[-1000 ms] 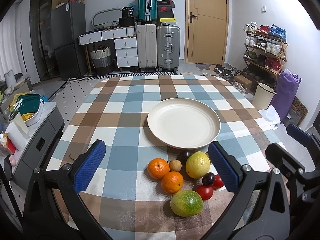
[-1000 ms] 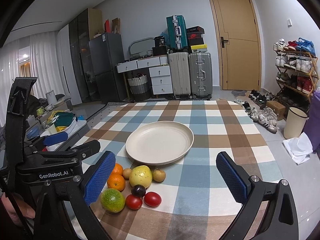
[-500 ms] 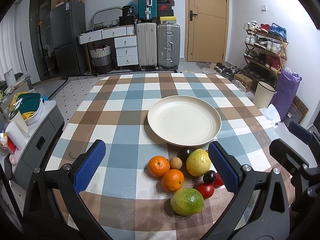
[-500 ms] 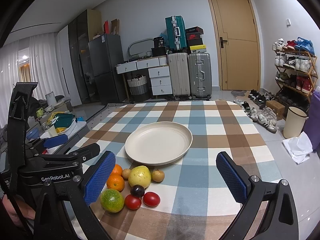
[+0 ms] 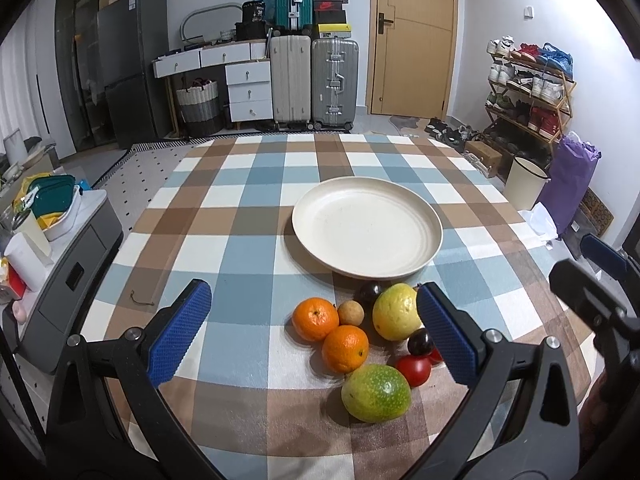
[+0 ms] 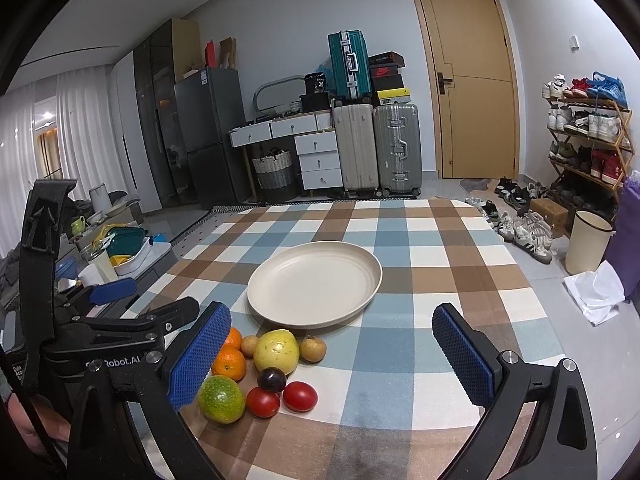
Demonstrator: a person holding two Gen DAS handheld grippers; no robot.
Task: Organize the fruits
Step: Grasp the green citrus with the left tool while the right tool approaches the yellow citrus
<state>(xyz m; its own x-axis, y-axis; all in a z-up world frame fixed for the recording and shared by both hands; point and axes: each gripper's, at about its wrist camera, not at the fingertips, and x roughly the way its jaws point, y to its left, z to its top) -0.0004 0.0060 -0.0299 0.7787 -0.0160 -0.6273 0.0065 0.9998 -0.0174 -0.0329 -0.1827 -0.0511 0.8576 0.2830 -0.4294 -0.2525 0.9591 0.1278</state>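
Note:
A cream plate lies bare on the checked tablecloth. Just in front of it sits a cluster of fruit: two oranges, a yellow fruit, a green fruit, two red tomatoes, a dark plum and small brown fruits. My left gripper hangs open above the cluster. My right gripper is open too, just right of the fruit. Neither holds anything.
The table's right edge drops to a floor with a bin and shoe rack. A grey cabinet with containers stands left of the table. Suitcases and a door are at the back.
Both grippers have drifted slightly nearer the fruit; the plate and fruits have not moved. Both stay open.

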